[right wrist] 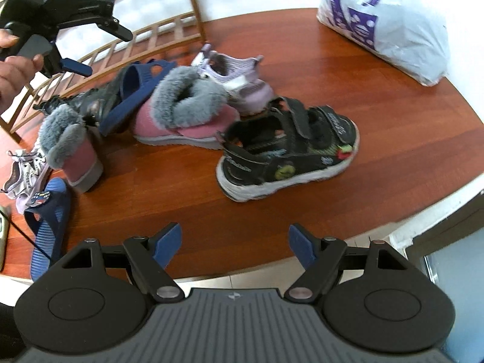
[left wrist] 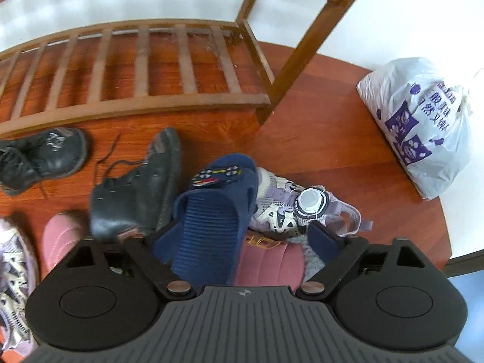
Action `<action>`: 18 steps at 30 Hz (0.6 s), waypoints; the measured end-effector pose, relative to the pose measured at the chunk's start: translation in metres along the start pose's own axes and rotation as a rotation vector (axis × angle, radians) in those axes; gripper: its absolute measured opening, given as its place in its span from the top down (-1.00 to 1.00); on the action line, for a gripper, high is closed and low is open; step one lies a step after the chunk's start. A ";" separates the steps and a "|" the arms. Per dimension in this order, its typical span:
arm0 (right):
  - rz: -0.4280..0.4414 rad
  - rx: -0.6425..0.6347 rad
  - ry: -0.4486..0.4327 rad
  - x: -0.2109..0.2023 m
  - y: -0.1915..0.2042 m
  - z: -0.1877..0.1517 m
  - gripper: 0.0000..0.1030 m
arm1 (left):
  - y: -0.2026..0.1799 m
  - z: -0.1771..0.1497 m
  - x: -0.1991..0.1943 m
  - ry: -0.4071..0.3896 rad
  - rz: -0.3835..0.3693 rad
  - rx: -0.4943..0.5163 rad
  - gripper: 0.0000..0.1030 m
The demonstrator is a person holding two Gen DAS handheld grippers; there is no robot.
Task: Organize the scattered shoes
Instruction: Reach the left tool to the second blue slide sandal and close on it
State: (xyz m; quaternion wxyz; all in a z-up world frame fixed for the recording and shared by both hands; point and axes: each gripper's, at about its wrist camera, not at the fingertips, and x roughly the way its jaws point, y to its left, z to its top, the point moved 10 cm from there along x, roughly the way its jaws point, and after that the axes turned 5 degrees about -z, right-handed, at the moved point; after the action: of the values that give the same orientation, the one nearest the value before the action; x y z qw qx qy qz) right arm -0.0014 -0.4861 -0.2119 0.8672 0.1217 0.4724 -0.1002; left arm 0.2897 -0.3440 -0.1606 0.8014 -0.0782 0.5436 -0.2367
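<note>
Hovering left tool [left wrist: 239, 236] wide apart over blue sandal [left wrist: 211, 211], nothing gripped. Holding right tool [right wrist: 236, 245] apart too, black sandal [right wrist: 287, 148] ahead of it. Barely started: shoes heaped unpaired on floor [right wrist: 393, 115], wooden rack [left wrist: 136, 66] beyond left tool bare.

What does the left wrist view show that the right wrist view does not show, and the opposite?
Only the left wrist view shows the second black lace-up boot lying apart by the wooden rack.

Only the right wrist view shows the black strap sandal, the second navy slipper lying sole up, the open right gripper, and the left gripper held open above the pile.

Both show the navy slipper leaning on the pile, the pink fur-lined boot, the lilac sneaker and the white plastic bag.
</note>
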 end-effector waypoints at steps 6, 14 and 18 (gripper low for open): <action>-0.023 0.047 0.008 -0.002 -0.019 -0.009 -0.61 | -0.002 -0.005 0.033 0.033 0.011 -0.015 0.13; -0.050 0.094 0.009 -0.008 -0.036 -0.022 -0.62 | 0.002 -0.005 0.055 -0.010 0.020 -0.022 0.30; -0.054 0.100 0.013 -0.008 -0.039 -0.027 -0.62 | 0.008 -0.004 0.061 -0.026 0.039 -0.010 0.70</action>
State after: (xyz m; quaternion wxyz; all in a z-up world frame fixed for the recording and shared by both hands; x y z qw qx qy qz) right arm -0.0384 -0.5148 -0.2235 0.8539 0.1529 0.4754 -0.1465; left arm 0.3065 -0.3651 -0.2157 0.8127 -0.0747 0.5356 -0.2171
